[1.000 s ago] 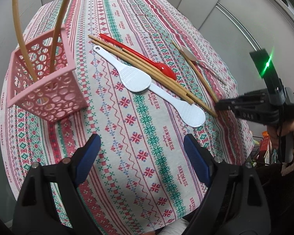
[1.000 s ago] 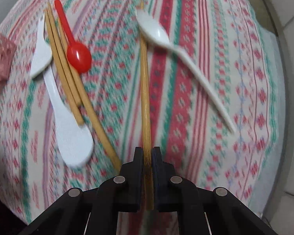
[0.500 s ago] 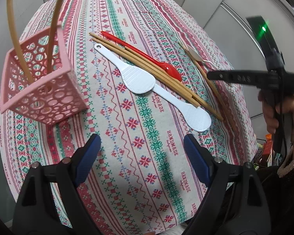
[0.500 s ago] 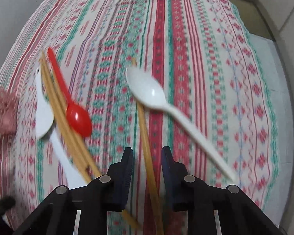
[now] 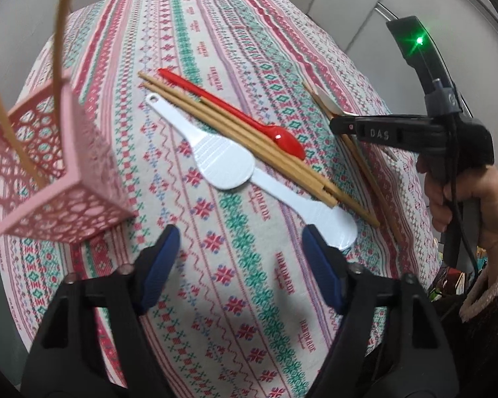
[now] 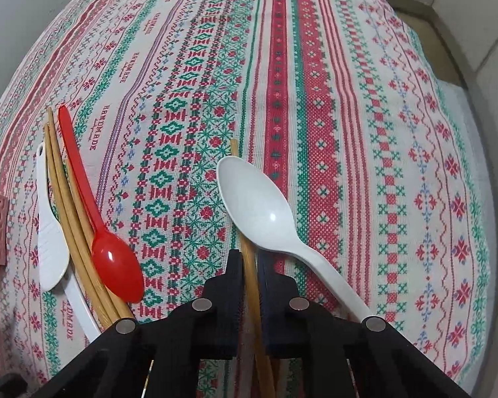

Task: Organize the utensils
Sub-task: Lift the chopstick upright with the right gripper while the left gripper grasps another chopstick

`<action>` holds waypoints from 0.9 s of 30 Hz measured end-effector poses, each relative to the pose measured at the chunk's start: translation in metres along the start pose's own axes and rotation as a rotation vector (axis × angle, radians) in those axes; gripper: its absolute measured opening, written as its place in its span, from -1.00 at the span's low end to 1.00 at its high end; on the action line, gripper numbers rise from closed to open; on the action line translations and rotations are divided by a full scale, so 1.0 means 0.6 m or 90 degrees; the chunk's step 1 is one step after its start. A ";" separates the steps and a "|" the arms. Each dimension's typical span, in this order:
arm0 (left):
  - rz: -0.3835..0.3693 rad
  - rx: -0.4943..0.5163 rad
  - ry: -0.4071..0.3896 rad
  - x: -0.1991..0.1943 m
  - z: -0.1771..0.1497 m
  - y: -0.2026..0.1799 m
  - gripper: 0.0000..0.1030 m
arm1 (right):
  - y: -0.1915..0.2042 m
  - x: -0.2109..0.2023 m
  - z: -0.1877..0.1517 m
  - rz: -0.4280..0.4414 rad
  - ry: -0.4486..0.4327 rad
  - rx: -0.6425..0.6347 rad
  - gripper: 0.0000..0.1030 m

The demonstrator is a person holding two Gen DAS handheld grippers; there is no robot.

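Chopstick (image 6: 249, 275) pinched by right gripper (image 6: 249, 262), seen only there; left gripper (image 5: 240, 248) closing, empty.

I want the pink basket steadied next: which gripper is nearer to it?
Left. The left gripper hangs beside the pink basket, its jaws closing on nothing. The right gripper is across the table, past the utensils, shut on a chopstick.

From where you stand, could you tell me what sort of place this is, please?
Probably a home dining or kitchen table: a cross-stitch-pattern woven tablecloth covers it, with loose bamboo chopsticks, a red plastic spoon and a pink perforated plastic utensil holder on top.
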State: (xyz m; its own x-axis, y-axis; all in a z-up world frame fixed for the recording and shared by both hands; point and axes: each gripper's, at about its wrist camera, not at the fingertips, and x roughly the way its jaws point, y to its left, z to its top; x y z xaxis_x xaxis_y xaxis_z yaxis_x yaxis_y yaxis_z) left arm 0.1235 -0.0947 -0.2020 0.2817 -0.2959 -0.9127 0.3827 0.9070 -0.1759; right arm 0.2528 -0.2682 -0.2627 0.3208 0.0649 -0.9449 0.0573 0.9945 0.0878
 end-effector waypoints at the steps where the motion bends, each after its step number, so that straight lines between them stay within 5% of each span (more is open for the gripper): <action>1: -0.008 0.007 0.002 0.001 0.004 -0.005 0.26 | 0.001 -0.003 -0.002 0.002 0.000 0.000 -0.88; 7: -0.046 0.092 0.024 0.012 0.026 -0.048 -0.29 | -0.011 -0.058 -0.022 0.034 -0.032 0.002 -0.89; 10: -0.015 0.183 0.015 0.017 0.037 -0.077 -0.34 | -0.024 -0.096 -0.036 0.044 -0.061 0.010 -0.89; 22: -0.011 0.616 0.057 0.068 0.006 -0.199 -0.36 | -0.109 -0.254 -0.103 0.061 -0.184 0.094 -0.89; 27: -0.002 0.723 0.095 0.101 -0.001 -0.222 -0.51 | -0.144 -0.278 -0.117 0.057 -0.204 0.129 -0.89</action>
State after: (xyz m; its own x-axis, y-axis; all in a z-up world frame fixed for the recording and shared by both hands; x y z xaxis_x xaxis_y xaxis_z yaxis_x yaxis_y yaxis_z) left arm 0.0889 -0.2332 -0.2341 0.2013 -0.1898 -0.9610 0.9783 0.0888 0.1874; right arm 0.1278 -0.3595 -0.1348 0.6103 0.0896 -0.7871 0.1913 0.9475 0.2562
